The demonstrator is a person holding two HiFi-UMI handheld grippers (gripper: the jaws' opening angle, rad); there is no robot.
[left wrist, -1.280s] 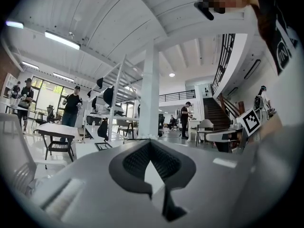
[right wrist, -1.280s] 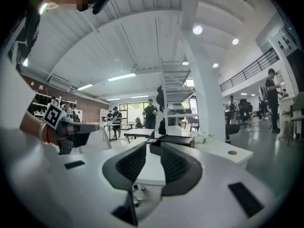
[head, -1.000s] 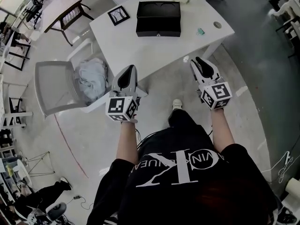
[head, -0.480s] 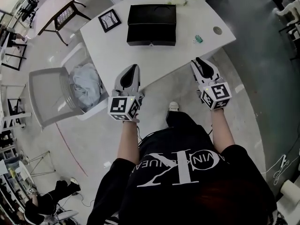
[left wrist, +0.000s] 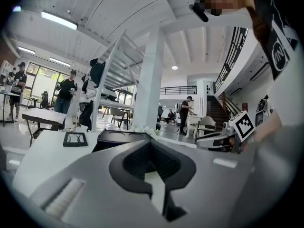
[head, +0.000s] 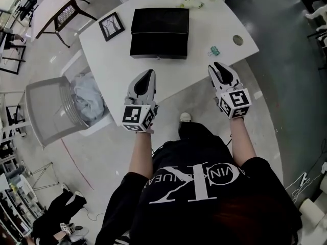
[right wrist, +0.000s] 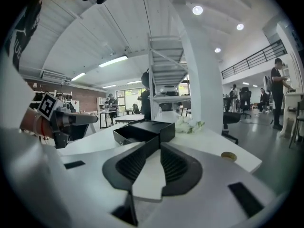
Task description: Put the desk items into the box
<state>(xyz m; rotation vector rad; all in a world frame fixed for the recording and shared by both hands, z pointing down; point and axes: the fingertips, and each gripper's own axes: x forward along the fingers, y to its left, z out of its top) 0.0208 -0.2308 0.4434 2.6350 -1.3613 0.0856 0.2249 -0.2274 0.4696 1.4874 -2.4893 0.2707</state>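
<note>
The left claw (head: 147, 76) and right claw (head: 220, 67) are both closed on nothing, poised at the near edge of the surface (head: 117, 65) (probably lining up a reach). Farther on lies the box (head: 159, 32), mouth up, long side running left-right, with the frame (head: 111, 26) beside it.

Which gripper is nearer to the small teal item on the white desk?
Right. The right gripper is just short of the teal item, at the desk's near edge; the left gripper is farther left, before the black box.
</note>
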